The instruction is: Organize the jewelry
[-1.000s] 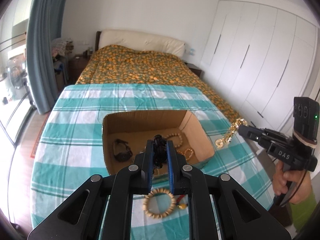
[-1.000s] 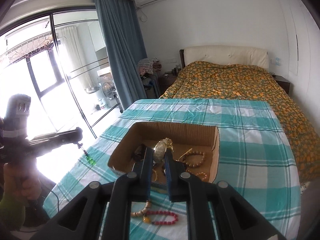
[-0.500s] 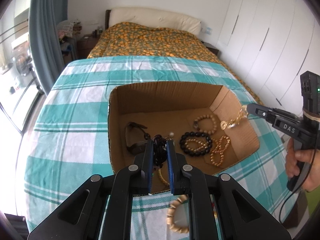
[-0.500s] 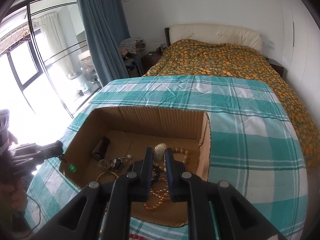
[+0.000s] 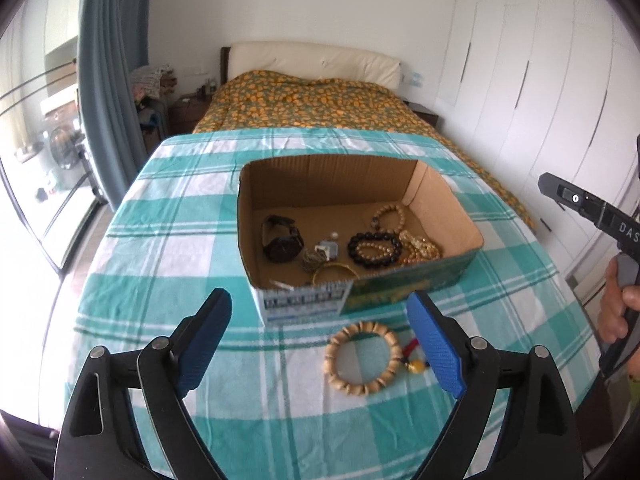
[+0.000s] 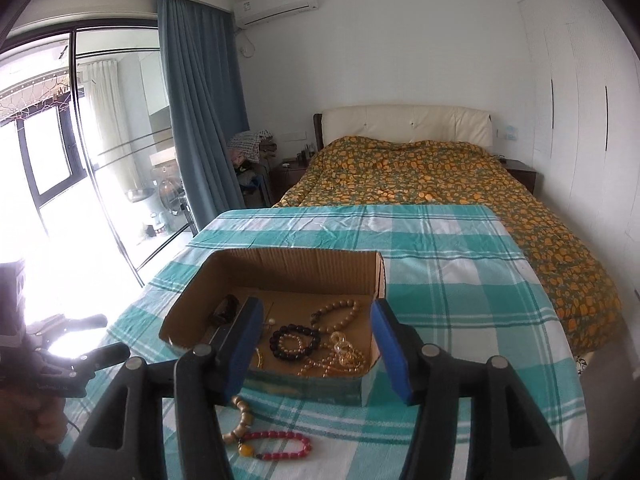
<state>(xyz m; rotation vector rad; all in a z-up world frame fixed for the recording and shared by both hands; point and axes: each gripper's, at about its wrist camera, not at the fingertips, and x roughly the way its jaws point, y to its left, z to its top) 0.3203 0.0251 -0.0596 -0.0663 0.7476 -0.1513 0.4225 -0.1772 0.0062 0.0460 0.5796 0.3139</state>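
In the cardboard box: black watch, dark bead bracelet, gold chain. Before the box: wooden bead bracelet, red bead string. Left gripper and right gripper just opened, both empty.

One cardboard box; inside it one black watch, one dark bead bracelet, one tan bead bracelet, one gold bangle. In front of the box: one wooden bead bracelet, one red bead bracelet. Two grippers.

A teal-and-white checked tablecloth is seen under a brown cardboard box; the bedspread is patterned orange on green.
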